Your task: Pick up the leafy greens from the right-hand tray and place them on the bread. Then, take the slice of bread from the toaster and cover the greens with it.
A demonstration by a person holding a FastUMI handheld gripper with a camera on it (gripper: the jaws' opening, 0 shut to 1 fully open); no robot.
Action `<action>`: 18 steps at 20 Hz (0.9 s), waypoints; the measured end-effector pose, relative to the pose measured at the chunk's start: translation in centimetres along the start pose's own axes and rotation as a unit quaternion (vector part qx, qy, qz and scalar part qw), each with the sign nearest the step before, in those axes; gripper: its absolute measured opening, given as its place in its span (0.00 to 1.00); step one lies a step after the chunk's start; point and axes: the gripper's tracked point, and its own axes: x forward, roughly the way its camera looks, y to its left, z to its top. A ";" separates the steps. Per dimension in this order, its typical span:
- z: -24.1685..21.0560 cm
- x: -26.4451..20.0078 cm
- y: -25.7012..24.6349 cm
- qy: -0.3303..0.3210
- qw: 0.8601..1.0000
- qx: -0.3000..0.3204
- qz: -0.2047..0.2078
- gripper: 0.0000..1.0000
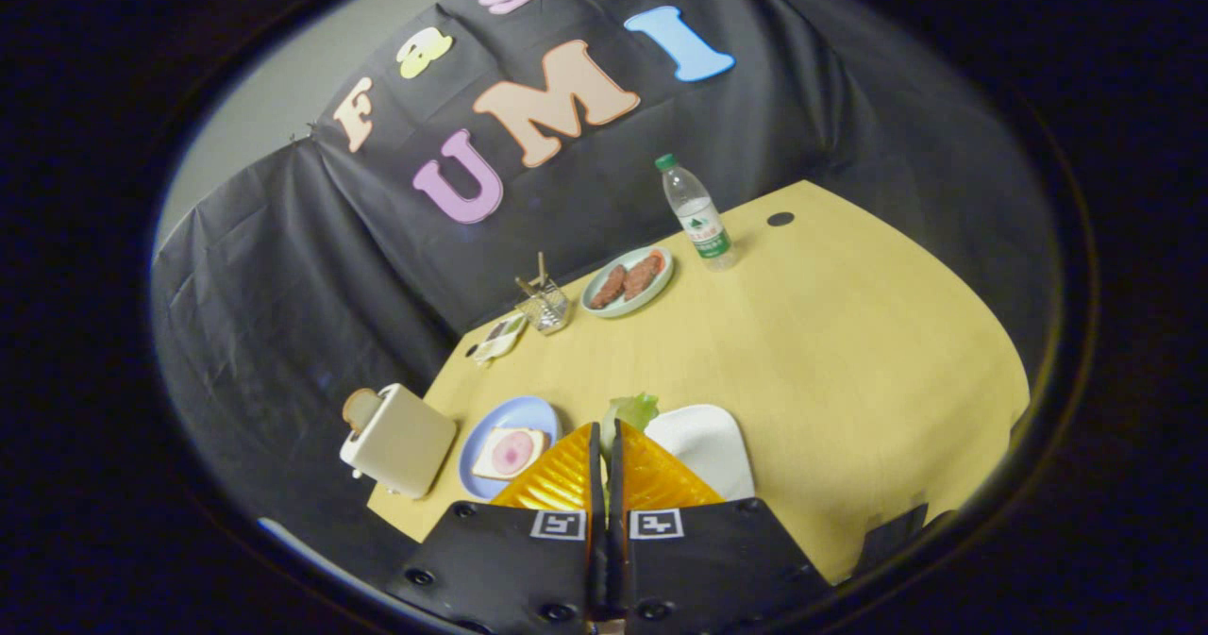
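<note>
gripper view: high over the desk (830, 352), looking down.
tool (605, 432): fingers nearly together, clamped on the leafy greens (632, 410), which poke out just past the tips; held up off the white tray (708, 446), likely for the carry across.
bread (510, 453): lies on the blue plate (510, 413) just beside the tray, pink slice on top, open-faced to take the greens.
toaster (401, 440): next to the plate, second slice (360, 407) standing up in its slot, easy to pinch later.
far side: meat plate (628, 281), water bottle (696, 212), well apart.
</note>
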 end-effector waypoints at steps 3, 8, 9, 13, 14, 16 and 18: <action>0.8 -0.6 4.0 -0.013 0.999 -0.005 0.032 0.03; 1.2 -0.1 10.8 -0.022 0.996 -0.008 0.085 0.03; 1.1 0.1 12.2 -0.022 0.995 -0.005 0.096 0.03; 0.2 1.9 17.2 -0.011 0.990 0.007 0.138 0.03; -0.2 2.4 18.1 -0.008 0.989 0.007 0.146 0.03; -1.2 3.2 20.1 0.003 0.986 0.010 0.165 0.03; -2.4 4.2 21.2 0.011 0.984 0.005 0.176 0.03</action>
